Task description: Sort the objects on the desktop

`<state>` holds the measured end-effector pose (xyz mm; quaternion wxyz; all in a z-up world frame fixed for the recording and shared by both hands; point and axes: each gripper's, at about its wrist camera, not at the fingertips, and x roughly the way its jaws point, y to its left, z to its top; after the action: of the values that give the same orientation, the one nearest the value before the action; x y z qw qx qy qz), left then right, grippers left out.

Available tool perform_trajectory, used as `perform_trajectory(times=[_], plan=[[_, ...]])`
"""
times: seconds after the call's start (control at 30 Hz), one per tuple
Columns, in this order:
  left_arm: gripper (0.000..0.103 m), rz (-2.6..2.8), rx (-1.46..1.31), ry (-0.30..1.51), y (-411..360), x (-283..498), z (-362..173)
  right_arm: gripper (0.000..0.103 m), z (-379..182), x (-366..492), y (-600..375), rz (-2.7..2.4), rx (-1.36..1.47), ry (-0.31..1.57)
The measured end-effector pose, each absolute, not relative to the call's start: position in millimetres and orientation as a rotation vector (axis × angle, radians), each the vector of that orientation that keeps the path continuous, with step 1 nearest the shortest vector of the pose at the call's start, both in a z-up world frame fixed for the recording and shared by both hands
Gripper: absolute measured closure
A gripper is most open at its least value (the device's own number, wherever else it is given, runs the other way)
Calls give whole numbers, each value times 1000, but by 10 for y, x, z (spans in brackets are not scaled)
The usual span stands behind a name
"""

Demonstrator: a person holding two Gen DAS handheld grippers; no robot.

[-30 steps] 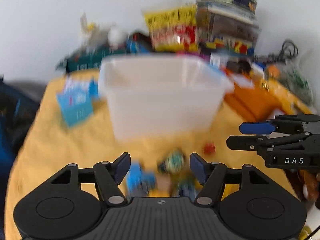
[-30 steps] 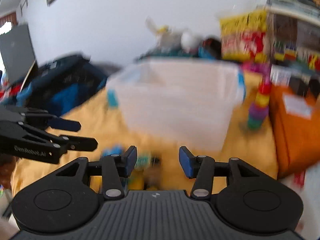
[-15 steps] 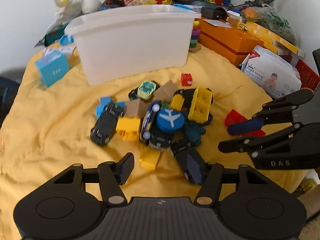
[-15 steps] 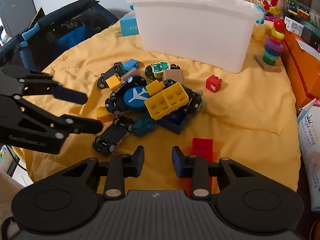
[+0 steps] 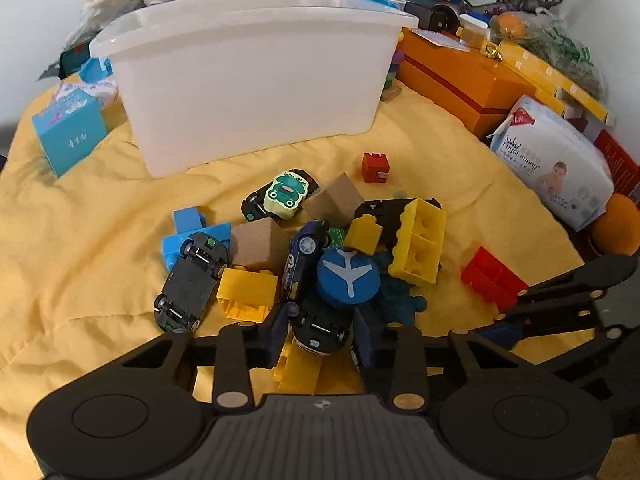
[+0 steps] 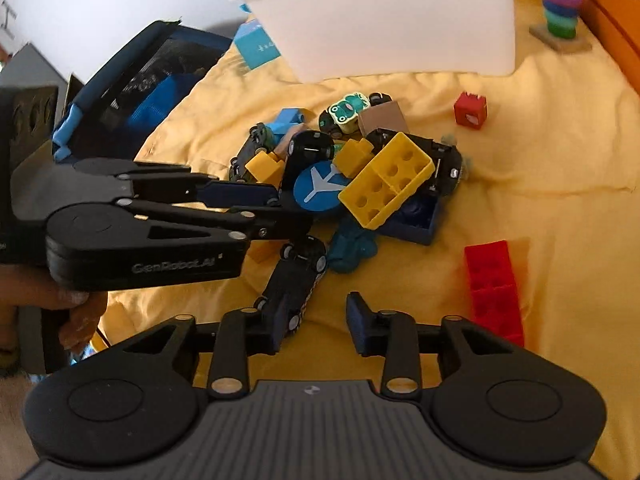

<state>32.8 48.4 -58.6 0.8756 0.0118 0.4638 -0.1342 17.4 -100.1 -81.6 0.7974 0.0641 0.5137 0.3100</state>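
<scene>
A heap of toy cars and building blocks lies on the yellow cloth (image 5: pixel 100 264) in front of the white bin (image 5: pixel 256 80), and the black toy car (image 5: pixel 320 326) at its near edge sits between the fingers of the left gripper (image 5: pixel 320 338), which stand open on either side of it; whether the pads touch it I cannot tell. The step in hand looks like the first pick of the sort. The next move probably calls for closing on the car and lifting it clear of the blue aeroplane disc (image 5: pixel 347 276) leaning on it, without dragging the heap. The right gripper (image 6: pixel 316 322) hovers open over bare cloth, beside a second dark car (image 6: pixel 294 280) and near the red block (image 6: pixel 494 292). The bin's inside is hidden by its wall, and the yellow block (image 5: pixel 298 368) under the left fingers is partly covered.
</scene>
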Motion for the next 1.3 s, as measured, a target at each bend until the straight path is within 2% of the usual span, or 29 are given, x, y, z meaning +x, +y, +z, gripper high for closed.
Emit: perform_trajectory(times=[0.1,0.2,0.27,0.3,0.47,0.63,0.97,1.3], plan=[[67,-306,29,986,529,355,-585,59,-868,241,-959,671,191,1124],[67,-320,37,994,565,350,-563,61,-910,297,-886,681,216,1122],[68,-326,17,998,598,351,-547,69,-892,287,-838,680,178,1114],[69,-333,17,999,605,342,-545,78,-884,278,-815,679,155,1109],[71,-364,27,1002,563,302,-553,82,-824,185,-830,695,62,1089],[70,-374,49,993,471,292,-561,83,-704,93,-963,643,-91,1049],[71,-365,40,985,386,273,-542,83,-672,57,-1112,598,-201,1015],[71,-350,12,1079,327,-270,-599,83,-658,-176,-941,634,-622,849]])
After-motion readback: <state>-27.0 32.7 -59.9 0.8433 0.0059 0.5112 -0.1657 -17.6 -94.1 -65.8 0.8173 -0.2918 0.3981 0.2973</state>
